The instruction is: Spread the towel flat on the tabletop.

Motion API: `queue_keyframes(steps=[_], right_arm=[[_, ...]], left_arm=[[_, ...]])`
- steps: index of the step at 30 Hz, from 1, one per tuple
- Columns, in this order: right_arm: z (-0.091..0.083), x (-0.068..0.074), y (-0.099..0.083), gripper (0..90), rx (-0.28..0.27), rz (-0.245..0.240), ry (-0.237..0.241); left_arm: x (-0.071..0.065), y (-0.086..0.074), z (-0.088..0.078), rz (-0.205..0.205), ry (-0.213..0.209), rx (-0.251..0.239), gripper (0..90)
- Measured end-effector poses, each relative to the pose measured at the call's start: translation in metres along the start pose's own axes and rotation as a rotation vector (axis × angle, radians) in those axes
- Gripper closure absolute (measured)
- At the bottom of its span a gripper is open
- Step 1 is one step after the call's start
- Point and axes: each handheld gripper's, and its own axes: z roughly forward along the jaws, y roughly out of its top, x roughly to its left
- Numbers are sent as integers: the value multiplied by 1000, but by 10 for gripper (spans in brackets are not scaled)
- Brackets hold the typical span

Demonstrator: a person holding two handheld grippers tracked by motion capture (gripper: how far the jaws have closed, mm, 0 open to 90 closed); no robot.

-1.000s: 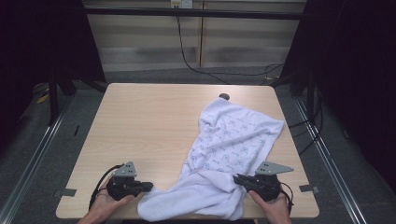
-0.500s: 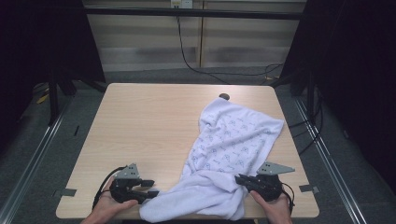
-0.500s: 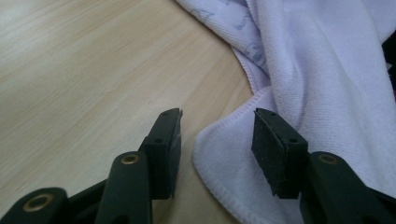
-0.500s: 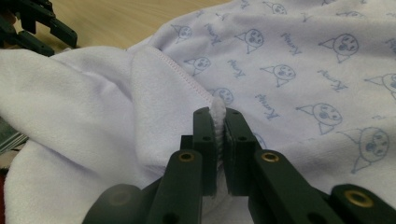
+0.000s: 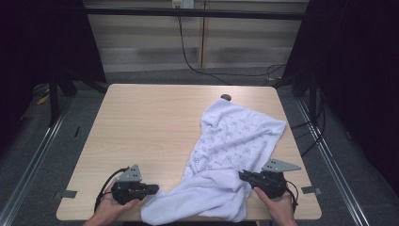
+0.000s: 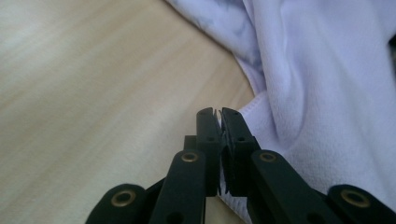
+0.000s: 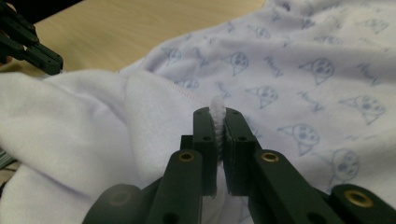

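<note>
Towel (image 5: 235, 155): a white terry cloth printed with small pale-blue figures, lying crumpled on the right half of the bench (image 5: 150, 127). It runs from the far right area of the bench top down to the near edge, where a thick folded band with the plain reverse side up stretches leftward between the two tools. A small dark round fitting (image 5: 226, 97) sits in the bench top just beyond the far end of the towel.

Right hand-held gripper (image 7: 217, 114): jaws closed on a raised fold of the towel; a white ridge of cloth stands up between the pads. In the high view this unit (image 5: 244, 175) lies at the near right of the bench, pointing left into the cloth.

Left hand-held gripper (image 6: 218, 112): jaws have just been closing and now stand pressed together. A hem of the towel (image 6: 327, 93) lies directly beside and under the jaw tips; no cloth is visible between the pads. In the high view this unit (image 5: 153, 189) rests at the near left, its tips touching the left end of the folded band.
</note>
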Motion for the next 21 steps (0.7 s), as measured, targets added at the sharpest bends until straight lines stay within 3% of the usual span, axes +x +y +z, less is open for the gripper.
queue_keyframes(steps=[3,4,5,12,14,17,19,20,21], right_arm=[[-14,0,16,854,-65,-13,-12],[-18,1,20,854,-82,-20,-17],[-18,1,20,854,-82,-20,-17],[-62,7,50,854,-156,-71,-51],[-76,9,68,854,-186,-100,-56],[-79,10,84,855,-192,-129,-72],[-80,7,102,855,-213,-146,-85],[-80,-1,120,856,-245,-145,-90],[-80,-1,120,856,-245,-145,-90]], left_arm=[[5,4,-11,-38,-8,-67,870],[6,8,-21,-53,-10,-126,870],[6,8,-21,-53,-10,-126,870],[11,34,-70,-62,28,-325,871],[14,47,-82,-54,35,-360,872],[18,76,-95,-24,72,-399,873],[26,95,-101,-31,92,-438,873],[30,104,-104,-36,103,-457,873],[32,112,-106,-45,105,-479,873]])
